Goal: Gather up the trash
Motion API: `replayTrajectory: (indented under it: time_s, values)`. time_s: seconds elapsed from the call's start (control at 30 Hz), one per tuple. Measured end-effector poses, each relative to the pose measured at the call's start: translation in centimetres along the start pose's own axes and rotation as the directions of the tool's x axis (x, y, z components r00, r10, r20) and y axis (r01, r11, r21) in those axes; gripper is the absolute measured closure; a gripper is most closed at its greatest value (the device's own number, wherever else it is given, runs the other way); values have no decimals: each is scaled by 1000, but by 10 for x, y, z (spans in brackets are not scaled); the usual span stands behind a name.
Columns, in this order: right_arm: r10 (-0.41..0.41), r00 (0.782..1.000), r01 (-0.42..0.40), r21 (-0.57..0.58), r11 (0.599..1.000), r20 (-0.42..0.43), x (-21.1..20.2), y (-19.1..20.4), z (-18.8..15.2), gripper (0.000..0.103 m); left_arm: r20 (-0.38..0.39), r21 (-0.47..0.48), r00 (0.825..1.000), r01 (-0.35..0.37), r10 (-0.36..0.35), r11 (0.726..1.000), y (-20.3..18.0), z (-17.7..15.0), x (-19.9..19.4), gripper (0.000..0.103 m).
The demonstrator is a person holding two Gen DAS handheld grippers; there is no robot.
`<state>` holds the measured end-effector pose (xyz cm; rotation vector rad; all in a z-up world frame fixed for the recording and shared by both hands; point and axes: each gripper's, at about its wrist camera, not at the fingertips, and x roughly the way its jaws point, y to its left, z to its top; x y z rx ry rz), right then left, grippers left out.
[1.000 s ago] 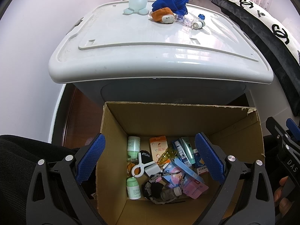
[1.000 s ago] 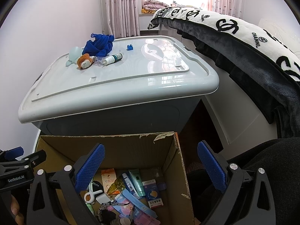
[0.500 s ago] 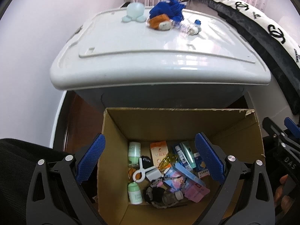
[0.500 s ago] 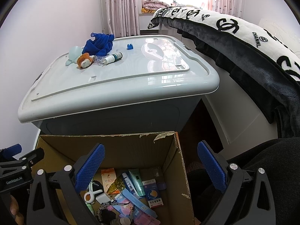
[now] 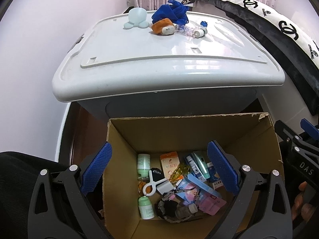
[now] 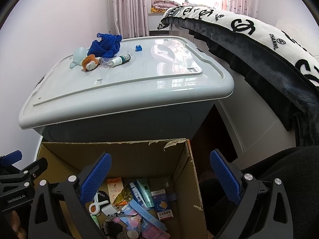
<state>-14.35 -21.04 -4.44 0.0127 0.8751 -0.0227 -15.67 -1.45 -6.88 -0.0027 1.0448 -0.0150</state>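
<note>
An open cardboard box (image 5: 179,128) (image 6: 123,155) stands on the floor in front of a grey bin, holding several bottles, packets and tubes. My left gripper (image 5: 159,169) hovers open over the box with nothing between its blue pads. My right gripper (image 6: 160,176) is open and empty too, over the box's right side. On the bin lid (image 5: 159,51) (image 6: 139,75) lie a blue cloth (image 5: 171,12) (image 6: 105,44), an orange plush toy (image 5: 162,26) (image 6: 90,62), a clear bottle (image 5: 185,29), a small white-capped bottle (image 6: 120,59) (image 5: 201,32), a pale blue toy (image 5: 136,18) and a blue brick (image 6: 138,48).
A black and white blanket (image 6: 259,39) (image 5: 269,16) drapes over furniture at the right. A white wall (image 5: 39,49) runs along the left. Dark clothing (image 6: 289,169) of the person fills the lower corners. Curtains (image 6: 129,8) hang at the back.
The left gripper has drawn back and up a little, so the bin lid and box look smaller and lower in its view. The right gripper has barely moved. Both stay open.
</note>
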Motion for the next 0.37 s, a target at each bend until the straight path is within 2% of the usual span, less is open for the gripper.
replayTrajectory:
  time_s: [0.23, 0.37]
  values:
    - [-4, 1000, 4, 5, 1000, 2, 1, -1, 0, 5, -68, -10, 997, 22, -22, 1000, -1, -1, 11, 9]
    - [-4, 1000, 4, 6, 1000, 1, 0, -2, 0, 5, -73, -18, 997, 24, -25, 1000, 0, -2, 12, 9]
